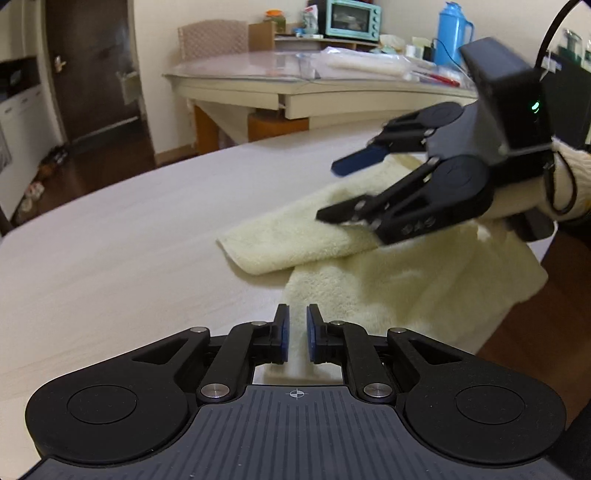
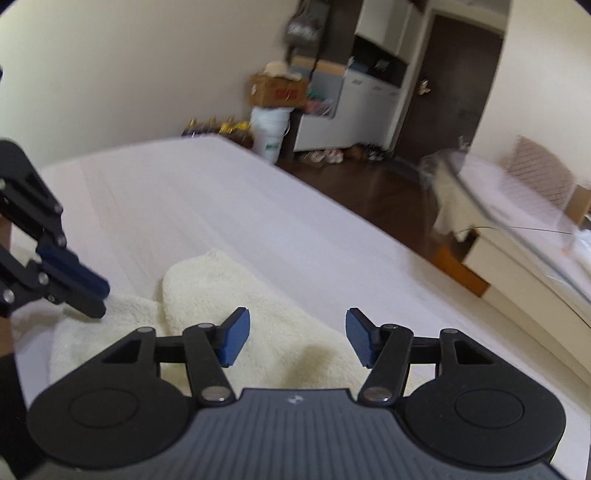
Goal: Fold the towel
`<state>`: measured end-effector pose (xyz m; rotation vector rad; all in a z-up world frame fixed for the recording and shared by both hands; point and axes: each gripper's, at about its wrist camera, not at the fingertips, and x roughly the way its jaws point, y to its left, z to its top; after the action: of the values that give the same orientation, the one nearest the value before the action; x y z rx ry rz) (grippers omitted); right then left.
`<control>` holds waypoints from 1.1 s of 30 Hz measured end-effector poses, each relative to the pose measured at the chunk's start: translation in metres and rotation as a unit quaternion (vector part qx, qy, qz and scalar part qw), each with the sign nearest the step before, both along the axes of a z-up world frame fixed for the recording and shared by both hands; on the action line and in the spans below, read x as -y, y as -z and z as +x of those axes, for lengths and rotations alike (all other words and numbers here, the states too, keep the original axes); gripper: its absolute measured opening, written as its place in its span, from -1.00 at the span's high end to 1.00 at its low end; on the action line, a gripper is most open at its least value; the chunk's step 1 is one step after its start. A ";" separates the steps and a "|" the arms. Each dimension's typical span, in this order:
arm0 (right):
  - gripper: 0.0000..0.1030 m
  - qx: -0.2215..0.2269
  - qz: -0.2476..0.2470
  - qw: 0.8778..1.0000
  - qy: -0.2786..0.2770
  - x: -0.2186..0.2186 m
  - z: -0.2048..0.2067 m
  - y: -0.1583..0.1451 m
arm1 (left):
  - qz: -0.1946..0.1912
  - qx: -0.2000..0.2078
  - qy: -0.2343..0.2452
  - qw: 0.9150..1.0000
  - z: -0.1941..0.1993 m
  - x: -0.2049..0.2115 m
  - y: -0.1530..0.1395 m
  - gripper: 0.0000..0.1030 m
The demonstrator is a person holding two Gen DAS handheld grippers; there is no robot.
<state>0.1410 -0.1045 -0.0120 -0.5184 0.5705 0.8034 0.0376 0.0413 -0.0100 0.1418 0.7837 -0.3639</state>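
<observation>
The left gripper (image 1: 297, 332) has its blue pads close together with a narrow gap between them; nothing is clamped, and pale towel shows through the gap beneath. In the right wrist view the same left gripper (image 2: 94, 295) enters from the left edge, its tips poised over the towel's left portion; whether they touch the fabric cannot be told. The right gripper (image 2: 297, 338) has its jaws spread wide apart and holds nothing; its blue pads (image 2: 236, 338) sit above the cloth. Seen from the left wrist view, the right gripper (image 1: 340, 188) hangs over the folded part of the towel, held by a hand in a cream sleeve (image 1: 569, 177). The cream towel (image 1: 388, 266) lies on the white counter (image 1: 129, 229), near its right edge, with one flap doubled over the lower layer and a corner overhanging the edge. Beyond the counter stands a second table (image 1: 295, 85) carrying a teal toaster oven (image 1: 352, 18) and a blue thermos (image 1: 452, 33). A dark door (image 1: 92, 66) is at the left.
</observation>
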 end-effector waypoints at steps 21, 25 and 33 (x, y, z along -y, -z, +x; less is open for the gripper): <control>-0.22 0.062 0.027 0.983 0.173 0.066 0.014 0.004 | -0.010 0.019 -0.008 1.000 0.005 0.002 -0.005 0.80; -0.23 0.048 0.049 0.986 0.149 0.067 -0.002 -0.004 | 0.000 0.026 0.007 1.000 0.034 0.016 -0.005 0.76; -0.30 0.039 0.003 0.994 0.100 0.050 -0.022 0.013 | -0.002 -0.008 0.046 0.999 0.027 0.026 0.001 0.56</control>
<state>0.1188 -0.1544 -0.0249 -0.4766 0.5376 0.5917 0.0645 0.0150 -0.0113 0.1715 0.7941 -0.4537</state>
